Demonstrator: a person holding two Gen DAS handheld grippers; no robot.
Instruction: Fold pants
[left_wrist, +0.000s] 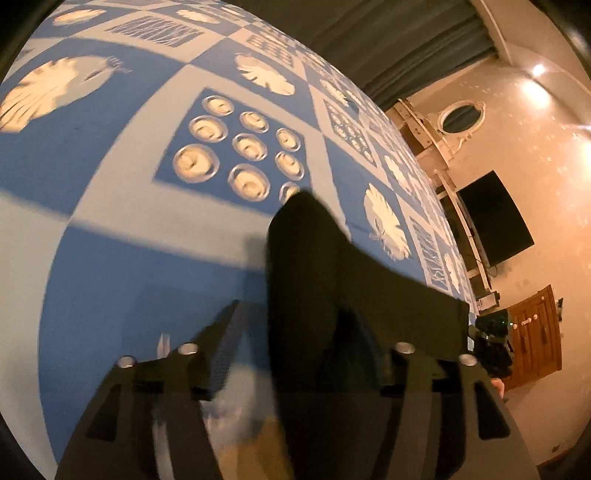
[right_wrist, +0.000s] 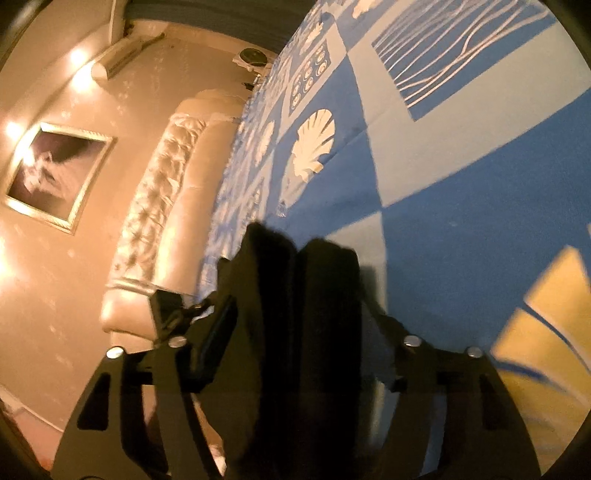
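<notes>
Both grippers pinch the black pants (left_wrist: 317, 280): the left gripper (left_wrist: 295, 332) and right gripper (right_wrist: 295, 306) each have dark cloth bunched between their fingers, probably clamped. The fabric runs forward from the fingertips, over the blue patterned bedspread (left_wrist: 122, 192).

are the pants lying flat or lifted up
Lifted. In both wrist views the black pants rise between the jaws of the left gripper and right gripper, above the blue bedspread.
</notes>
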